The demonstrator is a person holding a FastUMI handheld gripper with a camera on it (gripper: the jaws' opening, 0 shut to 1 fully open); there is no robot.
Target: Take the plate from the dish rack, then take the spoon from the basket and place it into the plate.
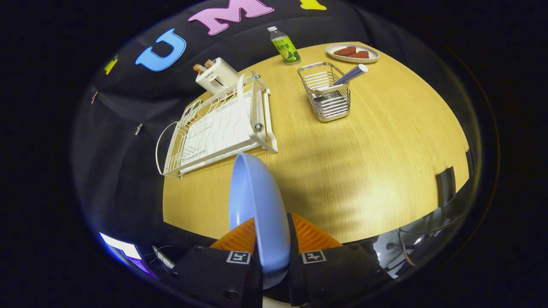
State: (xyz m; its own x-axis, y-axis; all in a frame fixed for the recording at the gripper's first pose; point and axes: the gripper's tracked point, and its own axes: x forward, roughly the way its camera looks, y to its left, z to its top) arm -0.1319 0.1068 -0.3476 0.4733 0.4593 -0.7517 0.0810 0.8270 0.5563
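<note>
Risks first. The blue plate (257, 205) is held on edge, pinched at its rim, with most of its body standing free beyond the fingers; a grip this close to the rim could let it pivot or slip if the hand-held gripper (272, 239) is tilted or lowered fast, and an edge-first touchdown on the tabletop (364, 162) could let it roll or tip instead of settling flat. It must be turned bowl-up before release, or the spoon will have nowhere to land. Second risk: the dish rack (218, 128) lies just beyond the plate's upper rim, so a forward swing could clip its near corner. Later, the spoon (349, 75) leans out of the wire basket (327, 92) by its striped handle; the basket looks light, and a skewed pull could drag or tip it. A green bottle (286, 45) and a plate of brown food (352, 52) stand beyond the basket, near enough to bump on an overreach. Gripper state: narrow, both orange fingers (310, 235) pressing the plate's opposite faces, nothing else touched. Plate is out of the rack, above the tabletop's near side, not yet set down. A white toaster (216, 75) stands behind the rack.
</note>
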